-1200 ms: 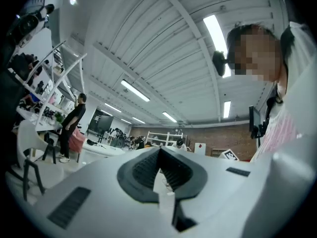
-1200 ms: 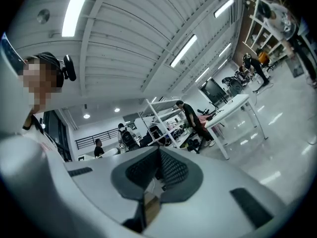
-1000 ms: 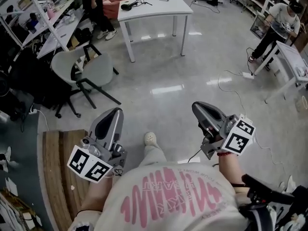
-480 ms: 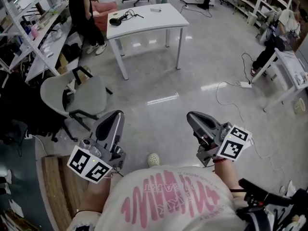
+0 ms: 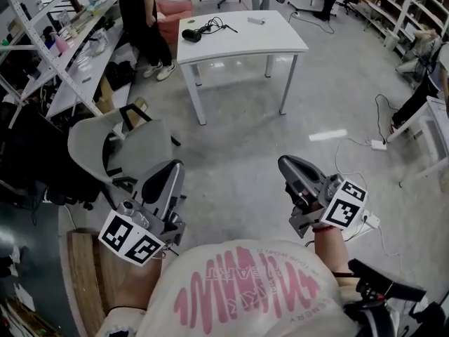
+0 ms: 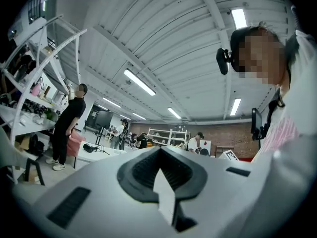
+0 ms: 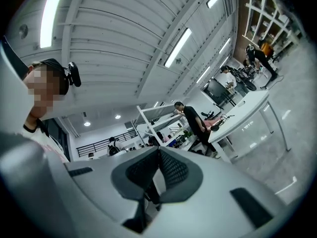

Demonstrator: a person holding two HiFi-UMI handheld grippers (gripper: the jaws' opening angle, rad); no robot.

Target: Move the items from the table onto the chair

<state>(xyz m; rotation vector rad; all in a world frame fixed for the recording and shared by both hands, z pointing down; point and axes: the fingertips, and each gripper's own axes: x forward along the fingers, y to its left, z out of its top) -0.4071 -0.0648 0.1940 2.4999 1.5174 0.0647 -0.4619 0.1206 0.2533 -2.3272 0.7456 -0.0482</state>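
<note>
Left gripper [image 5: 167, 170]: fingers closed tip to tip, nothing between them. Right gripper [image 5: 289, 166]: likewise closed and empty. Black corded device [image 5: 191, 35] and small pale object [image 5: 257, 21] lie on the white bench [image 5: 245, 44], well beyond both grippers. Grey chair [image 5: 123, 146] stands near the left gripper.

Pink print on shirt [image 5: 242, 286] unreadable; no other txt.

Metal shelf rack [image 5: 76, 56] at left, person in black [image 5: 137, 5] by pink seat [image 5: 174, 12], pwr strip [image 5: 379, 144] on floor [image 5: 238, 153]
</note>
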